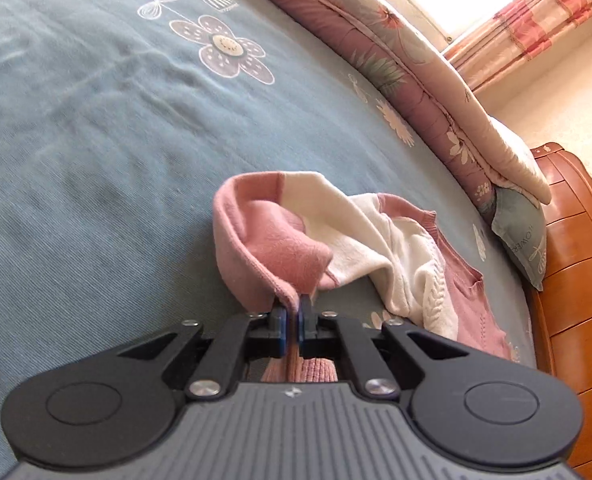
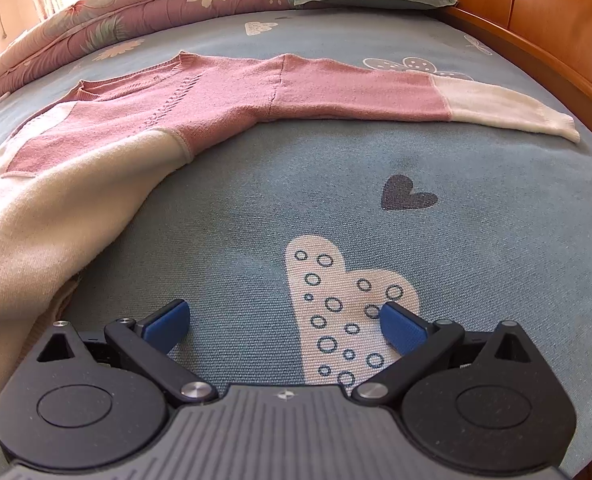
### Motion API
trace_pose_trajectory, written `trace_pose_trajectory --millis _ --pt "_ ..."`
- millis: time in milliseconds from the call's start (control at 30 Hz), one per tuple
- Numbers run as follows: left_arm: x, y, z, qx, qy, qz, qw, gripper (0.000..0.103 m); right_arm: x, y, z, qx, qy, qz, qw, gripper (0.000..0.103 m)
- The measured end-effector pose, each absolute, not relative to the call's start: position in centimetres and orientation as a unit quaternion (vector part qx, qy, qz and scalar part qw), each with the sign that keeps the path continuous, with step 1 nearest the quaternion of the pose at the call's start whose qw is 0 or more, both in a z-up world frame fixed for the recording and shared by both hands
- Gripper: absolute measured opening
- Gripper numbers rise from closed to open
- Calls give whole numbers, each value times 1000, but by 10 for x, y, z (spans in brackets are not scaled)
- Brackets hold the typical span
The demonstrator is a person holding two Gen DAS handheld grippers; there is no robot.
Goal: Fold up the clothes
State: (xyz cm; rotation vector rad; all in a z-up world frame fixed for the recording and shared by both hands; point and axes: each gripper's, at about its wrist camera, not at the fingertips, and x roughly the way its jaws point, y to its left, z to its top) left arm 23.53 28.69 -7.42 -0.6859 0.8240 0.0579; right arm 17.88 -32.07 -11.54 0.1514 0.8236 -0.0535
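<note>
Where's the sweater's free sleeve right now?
In the right wrist view, the free sleeve lies flat on the blue bedspread, stretched rightward toward the wooden bed frame, its cream cuff beyond the dark heart print.

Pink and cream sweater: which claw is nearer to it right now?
Left. The left claw is shut on a pink edge of the sweater, lifting it. The right claw is open over bare bedspread, with the sweater lying off to its left.
</note>
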Motion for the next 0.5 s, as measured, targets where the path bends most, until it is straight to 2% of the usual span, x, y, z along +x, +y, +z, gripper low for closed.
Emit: trace_pose_trajectory --millis 233,500 --pt "239 345 -67 -294 406 84 861 4 175 -318 -89 83 369 -24 926 103" --pt "245 394 -75 -311 404 128 851 4 182 -295 -40 82 311 -2 947 103"
